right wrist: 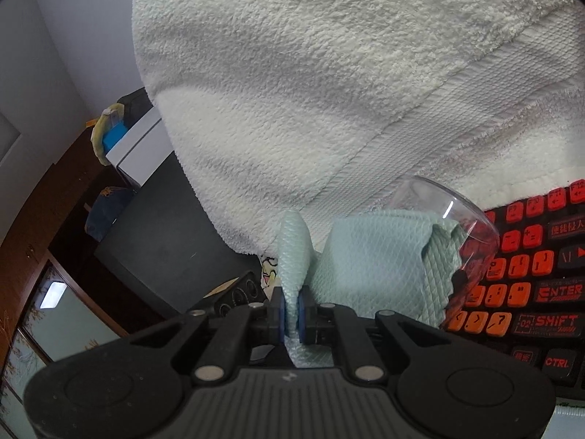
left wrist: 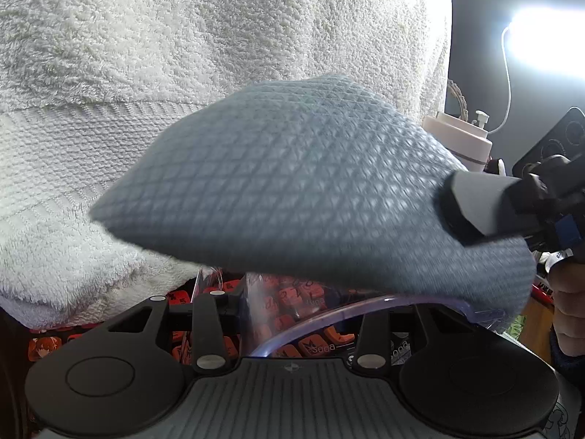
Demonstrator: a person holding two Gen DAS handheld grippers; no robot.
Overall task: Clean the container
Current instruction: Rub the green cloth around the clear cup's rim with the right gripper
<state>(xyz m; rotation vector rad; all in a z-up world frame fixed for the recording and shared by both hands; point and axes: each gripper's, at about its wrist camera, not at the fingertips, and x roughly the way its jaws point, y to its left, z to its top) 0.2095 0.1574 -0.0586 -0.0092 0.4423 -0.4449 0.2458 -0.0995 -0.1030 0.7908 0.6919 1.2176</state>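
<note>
Far left in the right wrist view it's just room clutter, a dark box and a wall, nothing in play. Moving in, the big white towel hangs behind everything, I'd guess as a backdrop or something to dry on. Then the right gripper, jaws squeezed together on a pinch of the cloth, which makes sense since a tight pinch lets you push the rest around like a wiper. The loose part of the cloth runs right into the mouth of the clear container, which sits tilted over the red keyboard, opening turned toward the cloth. In the left wrist view the cloth is blurred and covers most of the container, whose rim and wall show down between the left gripper arms. Its jaws stand partly apart with clear plastic between them, so it looks like it's clamped on the container to steady it for wiping, though the pads themselves are hidden. Far right there's a white bottle and a bright lamp.
</note>
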